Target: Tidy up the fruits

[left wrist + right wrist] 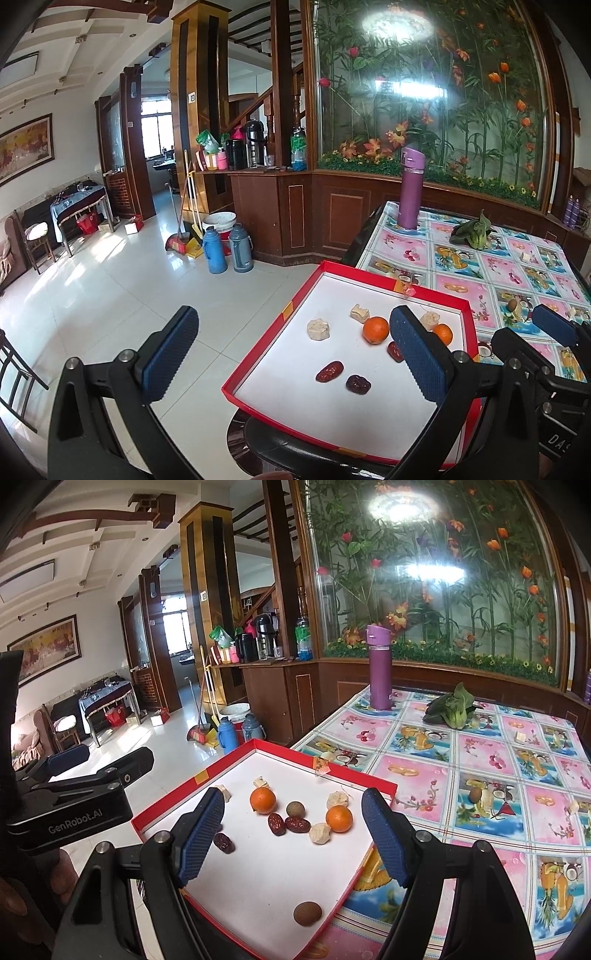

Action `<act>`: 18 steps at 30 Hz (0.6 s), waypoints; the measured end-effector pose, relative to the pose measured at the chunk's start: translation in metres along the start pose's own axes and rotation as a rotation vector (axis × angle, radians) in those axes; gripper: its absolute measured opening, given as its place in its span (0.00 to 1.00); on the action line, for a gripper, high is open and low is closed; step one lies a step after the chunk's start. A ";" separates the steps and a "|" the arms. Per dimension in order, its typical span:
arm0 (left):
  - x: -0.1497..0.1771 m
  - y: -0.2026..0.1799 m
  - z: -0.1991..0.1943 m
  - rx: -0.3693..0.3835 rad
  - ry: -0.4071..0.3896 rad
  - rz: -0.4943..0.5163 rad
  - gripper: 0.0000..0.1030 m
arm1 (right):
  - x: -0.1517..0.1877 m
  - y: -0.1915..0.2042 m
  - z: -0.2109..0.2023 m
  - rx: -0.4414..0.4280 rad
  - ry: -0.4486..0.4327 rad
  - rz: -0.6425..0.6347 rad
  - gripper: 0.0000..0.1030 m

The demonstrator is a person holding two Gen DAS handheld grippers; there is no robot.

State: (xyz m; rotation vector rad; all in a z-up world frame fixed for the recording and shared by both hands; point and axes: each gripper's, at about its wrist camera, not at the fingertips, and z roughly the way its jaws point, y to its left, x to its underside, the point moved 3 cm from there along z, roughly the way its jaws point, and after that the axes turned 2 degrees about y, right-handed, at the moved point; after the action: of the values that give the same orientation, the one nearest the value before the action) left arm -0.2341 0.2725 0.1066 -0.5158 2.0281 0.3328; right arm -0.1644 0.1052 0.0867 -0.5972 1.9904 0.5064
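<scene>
while both my tools hang over the near end of the tray (pixel 332 766), nothing is held: the left gripper (pixel 295 354) has its ribbed blue pads spread wide with only air between them, and the right gripper (pixel 295 838) is just as wide open above the white floor.

ahead of my right fingers the fruit lies loose in the shallow red-walled cardboard tray. two smooth round oranges (pixel 263 800) sit well apart, with wrinkled dark red dates (pixel 276 824) and a dull brown ball (pixel 295 809) clustered between them. pale, lumpy chunks (pixel 320 833) lie scattered around; one touches the right-hand orange. another brown ball (pixel 307 914) rests alone close under my right tool, near the tray's right wall. one date (pixel 224 842) lies just beside my right tool's left pad.

beyond the tray, on the glossy fruit-print tablecloth (pixel 480 775), stand a tall purple flask (pixel 380 668) and a leafy green (pixel 450 707).
</scene>
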 end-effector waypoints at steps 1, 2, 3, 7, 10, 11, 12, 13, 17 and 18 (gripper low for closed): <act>0.000 0.001 0.000 0.002 0.001 -0.001 1.00 | -0.002 0.001 0.000 0.001 -0.002 -0.002 0.74; 0.000 0.002 0.001 0.002 0.002 -0.003 1.00 | -0.003 0.002 0.000 -0.001 -0.003 -0.004 0.74; 0.000 0.001 0.000 -0.004 0.000 -0.001 1.00 | -0.004 0.002 0.001 -0.001 -0.003 -0.007 0.74; 0.000 0.004 0.005 -0.023 0.001 0.007 1.00 | -0.005 0.006 0.004 -0.007 -0.003 -0.020 0.74; 0.000 0.006 0.006 -0.025 -0.007 0.017 1.00 | -0.007 0.008 0.005 -0.011 -0.005 -0.030 0.74; 0.000 0.007 0.007 -0.030 -0.007 0.020 1.00 | -0.007 0.009 0.006 -0.011 -0.006 -0.033 0.74; 0.000 0.008 0.008 -0.034 -0.006 0.020 1.00 | -0.008 0.009 0.007 -0.012 -0.007 -0.035 0.74; 0.000 0.008 0.008 -0.031 -0.004 0.020 1.00 | -0.007 0.009 0.007 -0.014 -0.007 -0.035 0.74; -0.001 0.010 0.011 -0.022 0.003 0.005 1.00 | -0.007 0.008 0.010 -0.019 0.000 -0.027 0.74; -0.001 0.010 0.011 -0.022 0.005 0.003 1.00 | -0.007 0.007 0.011 -0.021 0.002 -0.023 0.74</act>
State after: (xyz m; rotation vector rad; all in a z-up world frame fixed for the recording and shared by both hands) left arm -0.2303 0.2863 0.1026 -0.5276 2.0325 0.3563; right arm -0.1584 0.1181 0.0883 -0.6334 1.9801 0.5131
